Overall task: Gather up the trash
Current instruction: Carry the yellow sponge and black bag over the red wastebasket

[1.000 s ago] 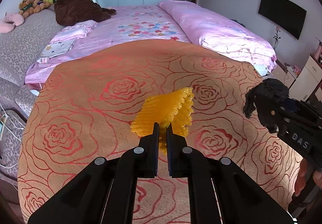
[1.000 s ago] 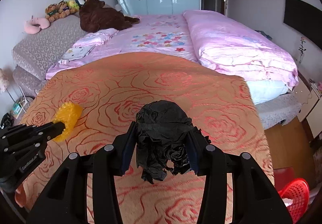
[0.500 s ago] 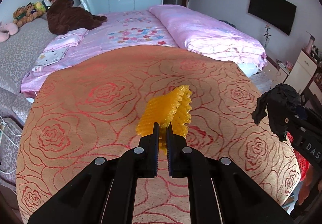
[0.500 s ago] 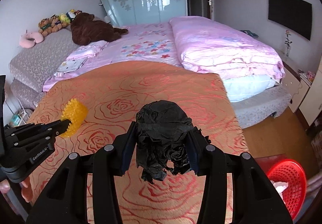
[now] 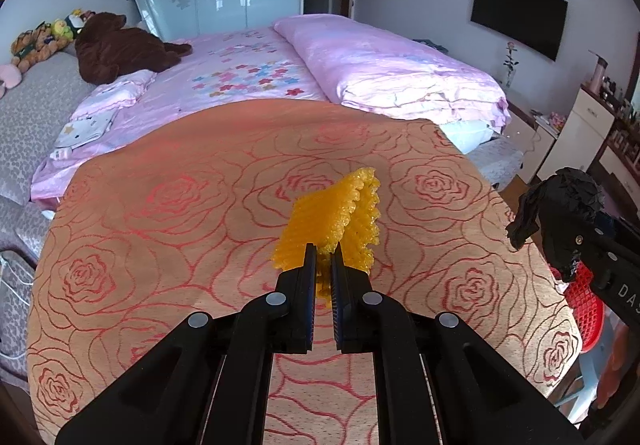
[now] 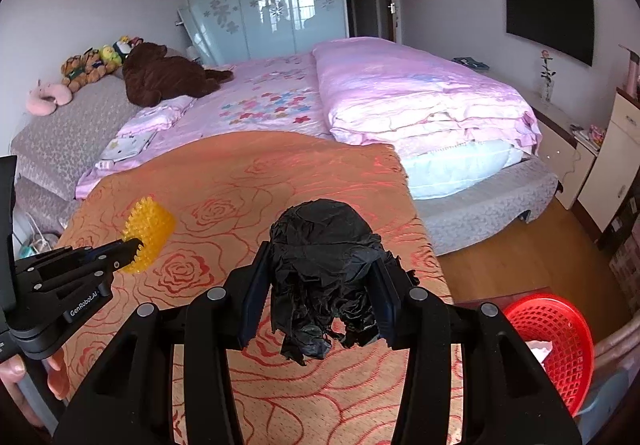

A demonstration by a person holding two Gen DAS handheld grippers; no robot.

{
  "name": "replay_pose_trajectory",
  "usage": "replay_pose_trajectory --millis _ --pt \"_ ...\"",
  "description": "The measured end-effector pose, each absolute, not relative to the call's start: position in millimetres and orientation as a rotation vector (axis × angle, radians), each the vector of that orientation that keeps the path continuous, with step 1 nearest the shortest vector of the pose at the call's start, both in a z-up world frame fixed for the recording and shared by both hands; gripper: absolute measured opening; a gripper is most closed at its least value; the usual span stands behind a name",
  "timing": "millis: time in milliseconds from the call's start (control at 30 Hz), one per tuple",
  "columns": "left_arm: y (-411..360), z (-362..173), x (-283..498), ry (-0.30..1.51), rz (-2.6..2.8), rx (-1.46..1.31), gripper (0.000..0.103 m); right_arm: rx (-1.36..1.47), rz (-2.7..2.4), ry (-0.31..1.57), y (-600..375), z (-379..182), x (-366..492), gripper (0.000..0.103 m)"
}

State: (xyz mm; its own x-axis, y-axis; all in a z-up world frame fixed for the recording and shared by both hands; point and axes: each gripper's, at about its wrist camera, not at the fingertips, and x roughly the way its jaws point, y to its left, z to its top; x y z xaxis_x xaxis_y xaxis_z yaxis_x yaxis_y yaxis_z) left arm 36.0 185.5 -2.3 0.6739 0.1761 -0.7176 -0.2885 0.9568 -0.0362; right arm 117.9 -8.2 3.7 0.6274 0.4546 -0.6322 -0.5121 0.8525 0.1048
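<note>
Two grippers each carry a piece of trash above the rose-patterned cloth [image 5: 168, 229]. The left gripper [image 5: 323, 257] is clenched on a yellow foam net [image 5: 336, 213], which sticks out past its tips over the middle of the cloth. The right gripper [image 6: 320, 277] clamps a black crumpled wad [image 6: 320, 269], perhaps a plastic bag, over the cloth's right edge. A red basket [image 6: 556, 341] stands on the floor off that edge, something white inside it. Beyond the cloth's far edge lies a pink bed [image 6: 360, 97].
</note>
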Motion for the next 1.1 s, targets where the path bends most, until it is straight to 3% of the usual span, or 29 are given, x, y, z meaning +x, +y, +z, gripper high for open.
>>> replay_pose_trajectory --millis 1100 --pt "39.8 -4.9 88.7 0.813 -0.039 0.007 0.006 -0.008 0.281 0.714 -145.7 0.1 132.4 0.044"
